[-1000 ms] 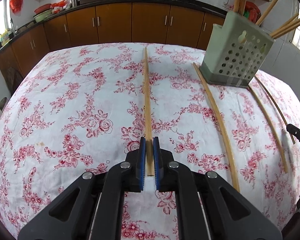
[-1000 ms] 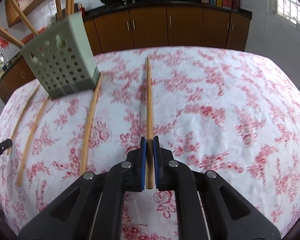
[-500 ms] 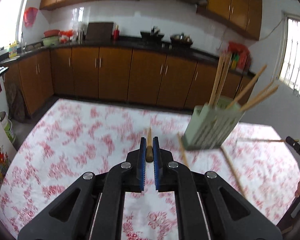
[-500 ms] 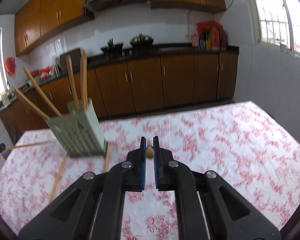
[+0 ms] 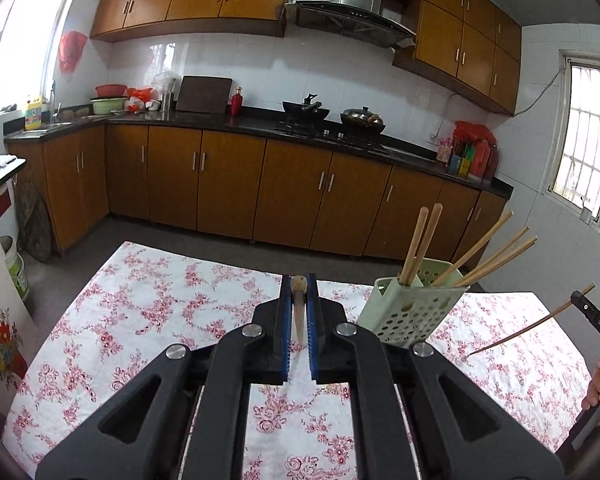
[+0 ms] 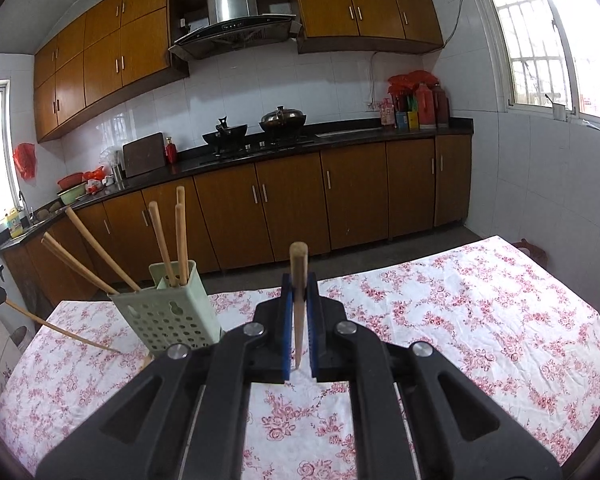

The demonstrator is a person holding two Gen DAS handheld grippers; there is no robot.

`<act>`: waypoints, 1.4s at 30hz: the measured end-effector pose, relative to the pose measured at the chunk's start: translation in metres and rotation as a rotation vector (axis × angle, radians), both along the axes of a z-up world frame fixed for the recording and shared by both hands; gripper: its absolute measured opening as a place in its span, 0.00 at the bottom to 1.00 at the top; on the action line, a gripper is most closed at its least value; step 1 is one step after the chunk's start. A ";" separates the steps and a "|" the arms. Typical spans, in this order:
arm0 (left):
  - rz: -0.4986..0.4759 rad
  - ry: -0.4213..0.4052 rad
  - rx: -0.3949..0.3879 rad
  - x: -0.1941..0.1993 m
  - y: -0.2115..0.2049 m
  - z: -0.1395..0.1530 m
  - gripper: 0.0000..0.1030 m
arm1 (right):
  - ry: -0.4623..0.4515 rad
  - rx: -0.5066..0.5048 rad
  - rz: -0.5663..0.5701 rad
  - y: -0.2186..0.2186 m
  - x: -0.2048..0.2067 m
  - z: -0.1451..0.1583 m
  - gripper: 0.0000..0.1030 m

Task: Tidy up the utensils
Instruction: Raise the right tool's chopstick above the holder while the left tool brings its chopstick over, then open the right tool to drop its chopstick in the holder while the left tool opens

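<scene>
Left wrist view: left gripper (image 5: 299, 300) pinching one chopstick (image 5: 299, 308) between blue pads, raised above the floral tablecloth (image 5: 148, 320). Green perforated holder (image 5: 410, 312) stands just right of it on the table, with several chopsticks leaning in it. Far right: right gripper (image 5: 580, 298), another chopstick pinched in it.

Right wrist view: right gripper (image 6: 299, 292) clamped on its chopstick (image 6: 299, 300), the blunt end sticking up past the pads. Holder (image 6: 166, 312) near left.

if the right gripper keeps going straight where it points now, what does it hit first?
Probably the tablecloth beyond its held chopstick. The right gripper aims slightly downward at bare cloth; the holder sits off to the left of that line. Depth is unclear.
</scene>
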State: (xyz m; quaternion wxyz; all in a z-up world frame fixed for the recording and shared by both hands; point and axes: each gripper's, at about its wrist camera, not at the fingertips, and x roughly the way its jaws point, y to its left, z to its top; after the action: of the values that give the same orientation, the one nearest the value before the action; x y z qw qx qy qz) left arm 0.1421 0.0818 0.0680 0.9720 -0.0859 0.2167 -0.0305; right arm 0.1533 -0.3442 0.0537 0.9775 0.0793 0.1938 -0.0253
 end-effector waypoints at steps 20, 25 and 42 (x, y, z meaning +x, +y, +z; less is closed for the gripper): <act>-0.109 -0.231 -0.050 -0.014 -0.046 0.119 0.07 | -0.153 0.106 0.268 0.025 -0.032 0.118 0.07; -0.098 -0.299 -0.068 -0.009 -0.065 0.137 0.07 | -0.197 0.085 0.281 0.040 -0.025 0.131 0.07; -0.027 -0.228 -0.063 0.055 -0.087 0.088 0.07 | -0.059 0.086 0.272 0.067 0.065 0.090 0.07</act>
State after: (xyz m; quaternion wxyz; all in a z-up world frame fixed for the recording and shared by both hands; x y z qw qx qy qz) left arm 0.1968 -0.0057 0.1558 0.9866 -0.1093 0.1049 -0.0601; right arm 0.2184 -0.2772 0.1437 0.9729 0.0949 0.1747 0.1183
